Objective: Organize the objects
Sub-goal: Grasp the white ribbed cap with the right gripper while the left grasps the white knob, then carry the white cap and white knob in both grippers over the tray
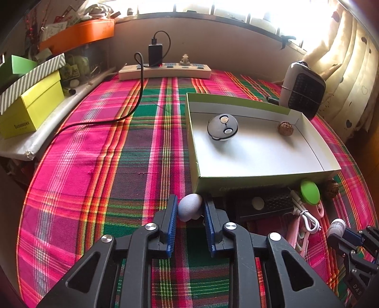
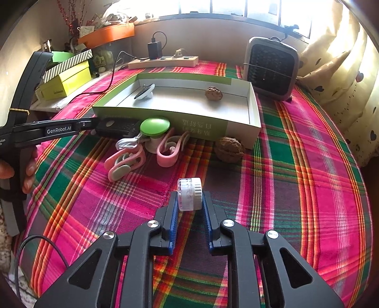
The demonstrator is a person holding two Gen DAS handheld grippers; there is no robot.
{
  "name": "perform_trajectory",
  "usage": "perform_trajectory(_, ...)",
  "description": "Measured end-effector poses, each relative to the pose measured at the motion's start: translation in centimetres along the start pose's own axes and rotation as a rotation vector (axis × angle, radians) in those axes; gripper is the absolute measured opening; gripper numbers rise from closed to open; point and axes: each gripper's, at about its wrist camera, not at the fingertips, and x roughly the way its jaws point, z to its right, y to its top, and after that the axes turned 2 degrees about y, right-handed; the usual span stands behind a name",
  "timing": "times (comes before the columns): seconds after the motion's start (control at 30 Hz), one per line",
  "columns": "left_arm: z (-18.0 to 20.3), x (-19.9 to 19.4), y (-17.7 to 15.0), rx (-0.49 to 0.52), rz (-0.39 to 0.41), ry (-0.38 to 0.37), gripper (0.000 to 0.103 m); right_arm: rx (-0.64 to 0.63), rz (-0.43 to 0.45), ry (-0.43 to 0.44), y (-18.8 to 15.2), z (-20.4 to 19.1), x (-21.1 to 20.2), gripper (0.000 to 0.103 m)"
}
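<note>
Gripping a grey egg [image 1: 189, 206], left gripper [image 1: 190, 208] sits lower centre by the box [image 1: 260, 182]. Right gripper [image 2: 190, 201] clamps a small jar [image 2: 189, 193], lower centre.

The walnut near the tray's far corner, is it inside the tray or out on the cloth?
Inside. The walnut rests on the tray's white floor, within its walls.

Black device [image 1: 265, 205] in front of the box [image 1: 260, 182]: in shadow, kind unreadable. Print on the box front [image 2: 200, 128]: characters upside down, not legible. Right gripper [image 1: 341, 233] in left wrist view: cut by the frame edge, only its front shows. Walnut [image 1: 331, 188] by the box corner: half hidden behind the green cap [image 1: 309, 192]. Window [image 2: 236, 7]: blown out, nothing discernible beyond. Person's hand [image 2: 28, 170]: only fingers visible at frame edge.
</note>
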Motion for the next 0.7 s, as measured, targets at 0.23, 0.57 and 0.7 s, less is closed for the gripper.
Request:
perform_trajectory(0.23,-0.1,-0.2,0.0,-0.003,0.003,0.003,0.02,0.003,0.01,0.005,0.1,0.1,-0.2,0.02)
perform_trajectory(0.57,-0.2,-1.2,0.3,0.008,0.023,0.0,0.02,0.011,0.029,0.013,0.7,0.2,-0.7,0.02)
perform_trajectory(0.7,0.0,-1.9,0.5,0.019,0.036,-0.004,0.02,0.015,0.044,0.02,1.0,0.3,-1.1,0.02)
